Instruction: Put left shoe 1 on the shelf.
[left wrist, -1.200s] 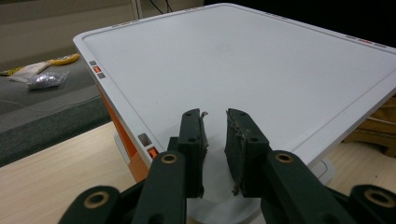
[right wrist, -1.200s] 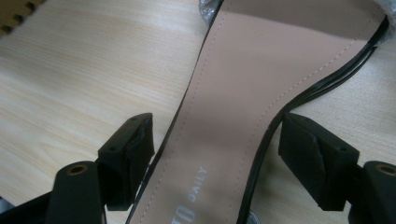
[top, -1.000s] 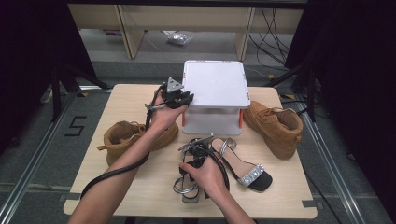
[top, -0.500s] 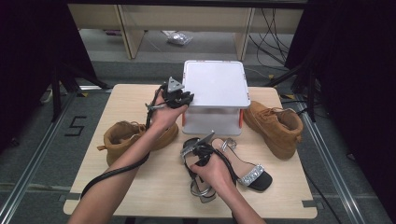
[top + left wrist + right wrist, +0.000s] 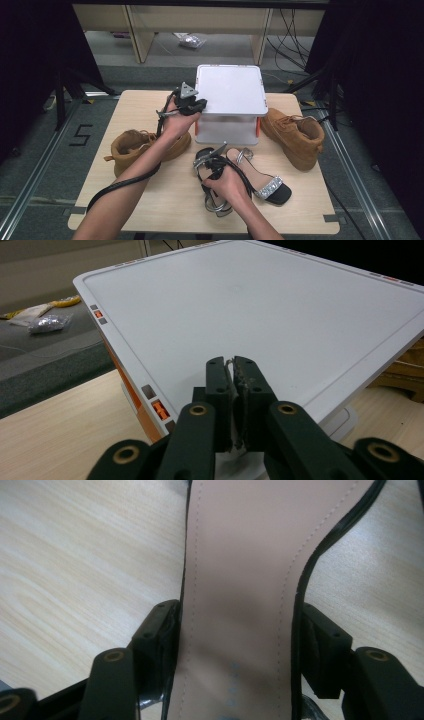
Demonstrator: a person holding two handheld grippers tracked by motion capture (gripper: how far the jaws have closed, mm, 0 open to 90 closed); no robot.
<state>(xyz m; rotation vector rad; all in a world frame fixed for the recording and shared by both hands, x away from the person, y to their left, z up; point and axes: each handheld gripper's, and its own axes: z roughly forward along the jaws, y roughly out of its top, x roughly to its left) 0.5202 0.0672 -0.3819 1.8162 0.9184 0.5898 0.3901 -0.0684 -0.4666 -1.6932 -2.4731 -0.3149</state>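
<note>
Slid nearer since a second ago, right gripper (image 5: 235,645) clamped across sandal (image 5: 240,580) just in front of white box (image 5: 230,92). Left gripper (image 5: 234,371) just pinched together, nothing between, over box's near-left corner. Could slip out sideways, smooth narrow sole.

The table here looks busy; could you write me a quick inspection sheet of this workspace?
Surface: light wooden table, no spills seen.
Job's things: white box with orange clips, lid on; black sandal with a glittery strap.
Clutter: one tan boot at the left, another tan boot at the right.
Grippers: left hand-held gripper shut, nothing between its jaws, at the box lid's edge; right hand-held gripper straddles the sandal's insole.
Cables: black cable trails along the left forearm; more on the floor behind.
Surroundings: grey floor, shelving, a crumpled foil wrapper.
</note>
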